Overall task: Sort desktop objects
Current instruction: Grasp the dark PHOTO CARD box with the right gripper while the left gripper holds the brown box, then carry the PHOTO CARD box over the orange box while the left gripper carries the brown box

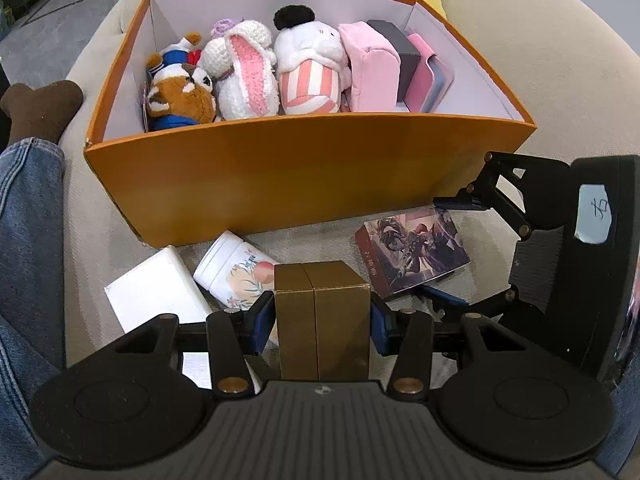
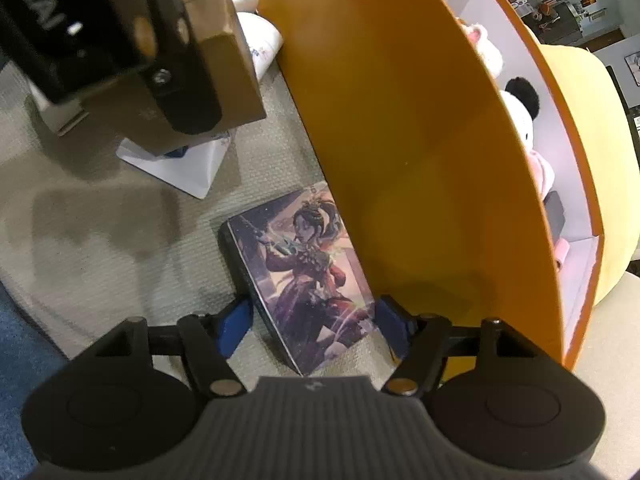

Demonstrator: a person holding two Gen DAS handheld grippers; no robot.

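Left gripper (image 1: 322,318) has the gold box (image 1: 322,320) clamped, blue pads tight on both side faces, box upright and lifted off the beige cushion (image 1: 300,246). Right wrist view confirms: the gold box sits up top left in the other tool's grip, clear of the surface. Under and behind it I see a white tin (image 1: 236,270) with a floral print lying on its side, and a flat white box (image 1: 156,290) just left of that, both close to the front wall of the orange box (image 1: 304,184). Right gripper (image 2: 314,326) is spread wide, one pad each side of the illustrated card box (image 2: 300,276), which lies flat on the cushion tight against the orange wall; left pad shows a gap, right pad I can't tell if it's touching. Inside the orange box: a brown-and-white plush (image 1: 180,92), a crocheted bunny (image 1: 246,76), a white plush with a black pom (image 1: 308,64), a pink pouch (image 1: 374,68), a dark block (image 1: 404,54) and a pink case (image 1: 430,76), lined up along the back.
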